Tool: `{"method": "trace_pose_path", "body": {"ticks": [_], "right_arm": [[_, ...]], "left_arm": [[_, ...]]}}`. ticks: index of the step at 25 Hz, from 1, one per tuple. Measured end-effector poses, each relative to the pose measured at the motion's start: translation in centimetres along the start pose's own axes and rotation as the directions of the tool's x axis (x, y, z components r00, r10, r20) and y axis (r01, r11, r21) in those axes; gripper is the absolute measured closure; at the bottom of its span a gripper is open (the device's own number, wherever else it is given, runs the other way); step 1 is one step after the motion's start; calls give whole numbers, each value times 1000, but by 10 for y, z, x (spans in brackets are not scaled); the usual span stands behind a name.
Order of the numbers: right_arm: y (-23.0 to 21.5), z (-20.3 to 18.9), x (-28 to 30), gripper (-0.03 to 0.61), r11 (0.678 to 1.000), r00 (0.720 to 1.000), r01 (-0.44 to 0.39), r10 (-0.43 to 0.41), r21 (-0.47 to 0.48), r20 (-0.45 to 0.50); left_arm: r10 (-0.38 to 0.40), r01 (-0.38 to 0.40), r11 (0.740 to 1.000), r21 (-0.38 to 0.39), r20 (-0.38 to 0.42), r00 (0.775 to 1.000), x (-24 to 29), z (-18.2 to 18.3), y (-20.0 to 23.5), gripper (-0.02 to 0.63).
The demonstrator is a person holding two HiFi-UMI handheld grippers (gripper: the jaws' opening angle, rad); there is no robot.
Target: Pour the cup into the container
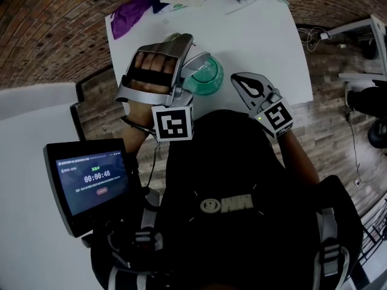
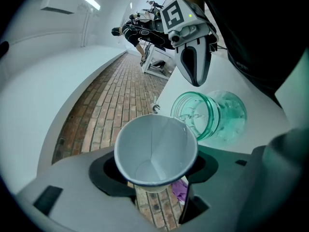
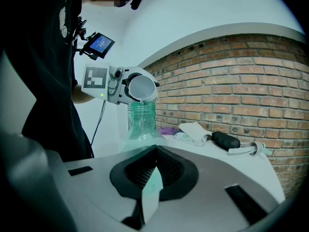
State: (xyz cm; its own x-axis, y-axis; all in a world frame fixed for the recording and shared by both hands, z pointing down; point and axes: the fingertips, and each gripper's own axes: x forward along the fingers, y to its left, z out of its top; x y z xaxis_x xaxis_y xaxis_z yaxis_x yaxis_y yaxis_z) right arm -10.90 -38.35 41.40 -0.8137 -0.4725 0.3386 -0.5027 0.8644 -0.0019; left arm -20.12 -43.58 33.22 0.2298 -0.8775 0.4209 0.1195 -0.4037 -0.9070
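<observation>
The left hand-held gripper (image 2: pixel 153 185) clamps the tipped cup (image 2: pixel 155 149), with the upright container (image 2: pixel 212 115) just below its tips. The right hand-held gripper (image 3: pixel 152 178) hovers beside the container, jaws together and empty.

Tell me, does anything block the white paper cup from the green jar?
Nothing visible: the left gripper holds the white paper cup tipped over the green transparent jar, whose mouth is open.

Screen (image 1: pixel 91 177): timer reads 00:00:48; other print too small.
</observation>
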Motion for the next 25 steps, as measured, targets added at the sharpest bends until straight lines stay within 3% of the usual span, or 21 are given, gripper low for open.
{"method": "trace_pose_path", "body": {"ticks": [25], "right_arm": [[0, 0, 0, 574, 1000, 1000, -2, 2, -2, 0]], "left_arm": [[87, -87, 993, 76, 3, 996, -3, 2, 13, 310]]}}
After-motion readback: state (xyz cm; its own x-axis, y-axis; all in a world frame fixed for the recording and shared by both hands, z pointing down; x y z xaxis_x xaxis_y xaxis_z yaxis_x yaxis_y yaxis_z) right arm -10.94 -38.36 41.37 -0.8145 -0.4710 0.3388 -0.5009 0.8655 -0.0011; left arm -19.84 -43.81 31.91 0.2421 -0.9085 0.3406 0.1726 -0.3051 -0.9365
